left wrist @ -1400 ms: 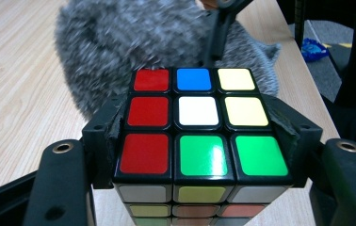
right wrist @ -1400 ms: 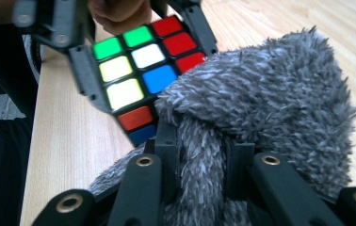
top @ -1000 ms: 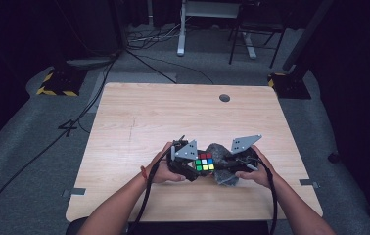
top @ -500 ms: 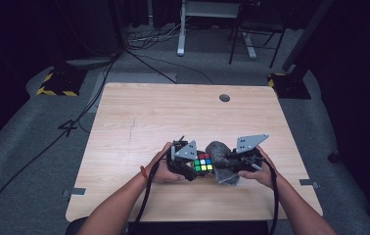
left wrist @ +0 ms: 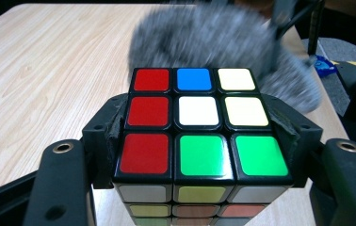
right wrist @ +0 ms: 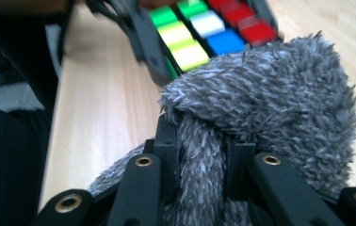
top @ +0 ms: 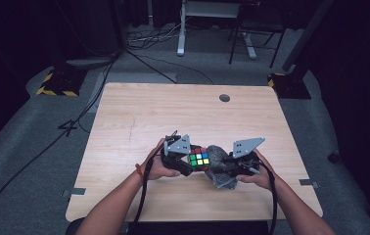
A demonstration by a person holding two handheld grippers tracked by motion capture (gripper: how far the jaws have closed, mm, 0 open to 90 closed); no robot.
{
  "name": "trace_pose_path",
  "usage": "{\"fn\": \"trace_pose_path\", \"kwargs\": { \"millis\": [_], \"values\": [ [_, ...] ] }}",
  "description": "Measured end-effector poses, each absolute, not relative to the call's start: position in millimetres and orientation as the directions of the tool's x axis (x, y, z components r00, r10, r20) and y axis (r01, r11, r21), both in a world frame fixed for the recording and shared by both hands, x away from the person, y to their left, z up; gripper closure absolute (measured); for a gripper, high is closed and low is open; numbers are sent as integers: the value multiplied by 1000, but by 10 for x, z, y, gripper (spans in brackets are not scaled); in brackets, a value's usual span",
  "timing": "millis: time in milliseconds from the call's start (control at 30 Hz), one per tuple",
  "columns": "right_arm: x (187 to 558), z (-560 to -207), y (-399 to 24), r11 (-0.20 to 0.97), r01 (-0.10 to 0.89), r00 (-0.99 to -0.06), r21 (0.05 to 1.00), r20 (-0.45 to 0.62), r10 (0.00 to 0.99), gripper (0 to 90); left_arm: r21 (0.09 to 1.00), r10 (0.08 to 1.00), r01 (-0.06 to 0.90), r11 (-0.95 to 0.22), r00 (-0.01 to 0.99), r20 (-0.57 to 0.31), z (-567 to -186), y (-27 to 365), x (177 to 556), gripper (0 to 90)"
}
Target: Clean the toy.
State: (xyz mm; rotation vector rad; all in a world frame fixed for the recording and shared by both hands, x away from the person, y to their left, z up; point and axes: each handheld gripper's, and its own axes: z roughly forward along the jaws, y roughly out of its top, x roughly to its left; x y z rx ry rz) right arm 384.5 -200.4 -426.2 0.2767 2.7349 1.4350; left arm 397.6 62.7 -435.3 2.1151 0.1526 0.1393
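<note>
Cube (left wrist: 199,125) sits clamped in the left gripper (top: 183,159) near the table's (top: 139,117) six o'clock edge; the right gripper (right wrist: 199,160) pinches a fuzzy grey cloth (right wrist: 265,99) at the cube's three o'clock. Hard wiping could twist a layer or lever it loose.

L tool (top: 189,164) grips cube (top: 198,157); R tool (top: 224,166) presses grey cloth (top: 218,161) against it.

Light wooden table (top: 173,112) on grey carpet (top: 21,161), dark room behind.

Dim lab: floor cables (top: 139,54), hazard-striped stand bases (top: 56,84)
</note>
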Motion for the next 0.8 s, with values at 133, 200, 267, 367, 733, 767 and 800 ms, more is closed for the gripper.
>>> {"fn": "trace_pose_path", "kwargs": {
  "millis": [133, 200, 267, 367, 733, 767, 800],
  "values": [
    [3855, -4221, -2049, 519, 142, -980, 843, 47, 192, 729, 850, 154, 50, -524, 987, 36, -4359, 604, 3963, 336],
    [3876, -4215, -2068, 503, 160, -972, 849, 47, 229, 729, 849, 125, 36, -526, 991, 35, -4355, 547, 3907, 336],
    [3896, -4222, -2082, 502, 171, -967, 847, 47, 250, 729, 849, 113, 21, -528, 993, 46, -4337, 509, 3870, 336],
    [3915, -4240, -2086, 518, 187, -963, 835, 51, 264, 730, 853, 109, 19, -521, 993, 44, -4325, 500, 3858, 336],
    [4033, -4433, -2078, 614, 228, -952, 755, 40, 305, 725, 823, 140, 53, -566, 990, 33, -4489, 494, 3949, 336],
    [4046, -4444, -2084, 615, 237, -949, 752, 45, 311, 721, 822, 142, 60, -566, 990, 25, -4510, 487, 3958, 336],
    [4060, -4457, -2089, 620, 240, -949, 747, 47, 311, 718, 821, 142, 68, -566, 990, 16, -4530, 482, 3971, 336]
  ]
}}
